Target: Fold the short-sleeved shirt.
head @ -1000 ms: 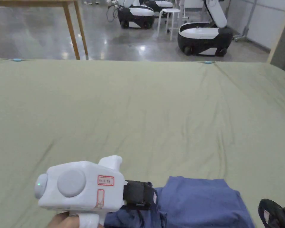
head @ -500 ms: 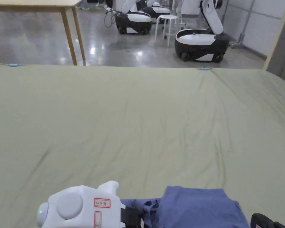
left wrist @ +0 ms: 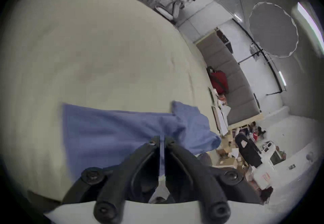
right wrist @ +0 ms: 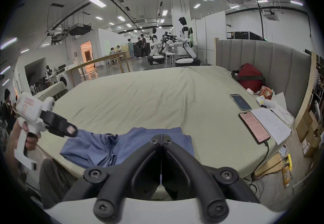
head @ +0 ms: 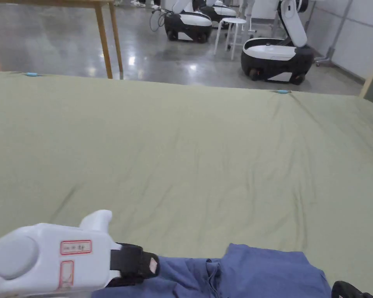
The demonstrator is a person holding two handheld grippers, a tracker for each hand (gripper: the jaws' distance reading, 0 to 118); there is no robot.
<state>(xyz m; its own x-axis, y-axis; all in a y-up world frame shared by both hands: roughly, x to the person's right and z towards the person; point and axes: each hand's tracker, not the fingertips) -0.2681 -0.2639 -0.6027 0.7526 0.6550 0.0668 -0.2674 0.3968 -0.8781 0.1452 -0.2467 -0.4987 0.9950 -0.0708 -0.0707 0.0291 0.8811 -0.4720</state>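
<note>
Blue short-sleeved shirt [head: 267, 273] at the near edge of the bed, on the pale green bedsheet [head: 189, 155], partly folded and bunched along a central crease. Left gripper [right wrist: 71, 130], white-bodied with black jaws, held in a hand [right wrist: 29, 140] at the shirt's left end, lifting a corner of the blue fabric off the sheet. In the left gripper view, jaws nearly together with a thin strip of blue cloth running up the slit between them, so pinching the shirt, though motion blur softens the contact. Right gripper [right wrist: 161, 138] over the right half of the shirt, jaws pressed together at the tips with only a hairline seam between; cloth between the tips not discernible, possibly just resting above the fabric. Two phones on the bed's right side: one with a dark screen [right wrist: 240, 102], one with a pinkish screen [right wrist: 254, 127] and a cable at its lower end. Sheet of paper [right wrist: 270, 123] just beside the pink-screened phone. Red bag [right wrist: 249, 77] against the grey padded headboard [right wrist: 263, 56]. Beyond the bed, wooden table [head: 104, 35], white stool [head: 234, 29], and white-and-black wheeled robots [head: 277, 52] on the glossy floor.
</note>
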